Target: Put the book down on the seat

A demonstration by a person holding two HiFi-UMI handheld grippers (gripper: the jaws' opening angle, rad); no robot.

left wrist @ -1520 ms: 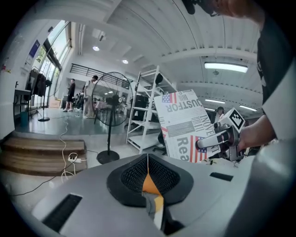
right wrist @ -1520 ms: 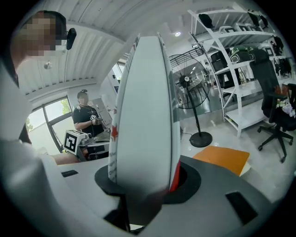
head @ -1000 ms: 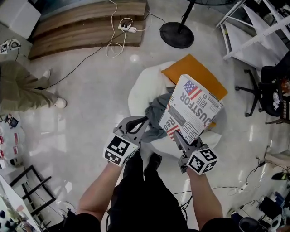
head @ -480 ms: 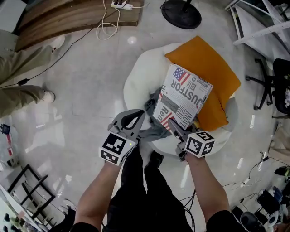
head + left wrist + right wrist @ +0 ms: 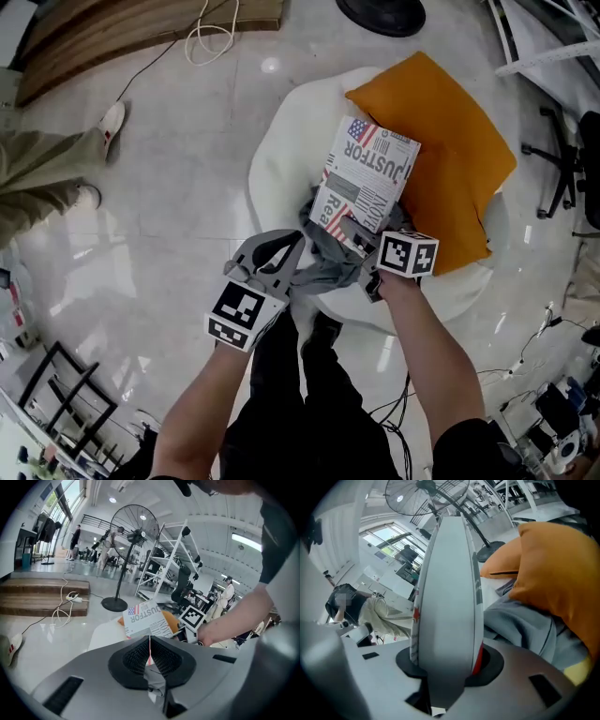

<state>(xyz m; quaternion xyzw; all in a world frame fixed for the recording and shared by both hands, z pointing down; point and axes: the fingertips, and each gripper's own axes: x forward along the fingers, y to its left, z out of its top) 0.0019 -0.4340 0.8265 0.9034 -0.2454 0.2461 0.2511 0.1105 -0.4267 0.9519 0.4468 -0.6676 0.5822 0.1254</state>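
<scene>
The book (image 5: 366,183), white with a flag and large black print, is tilted over the white beanbag seat (image 5: 281,169). Its lower end is over a grey cloth (image 5: 323,267) and its far edge is by the orange cushion (image 5: 450,159). My right gripper (image 5: 361,234) is shut on the book's near edge; in the right gripper view the book (image 5: 447,597) stands edge-on between the jaws (image 5: 445,667). My left gripper (image 5: 295,246) is shut with nothing held, at the seat's near edge beside the cloth. The left gripper view shows its closed jaws (image 5: 150,648) with the book (image 5: 145,620) beyond.
A person's legs in khaki trousers (image 5: 47,178) stand at the left. A fan base (image 5: 380,14) and a wooden platform (image 5: 141,28) with cables lie beyond the seat. An office chair (image 5: 572,159) and a white rack stand at the right.
My right gripper has carried the book forward and lower over the seat, closer to the cloth and the cushion. The left gripper has stayed shut in about the same place.
</scene>
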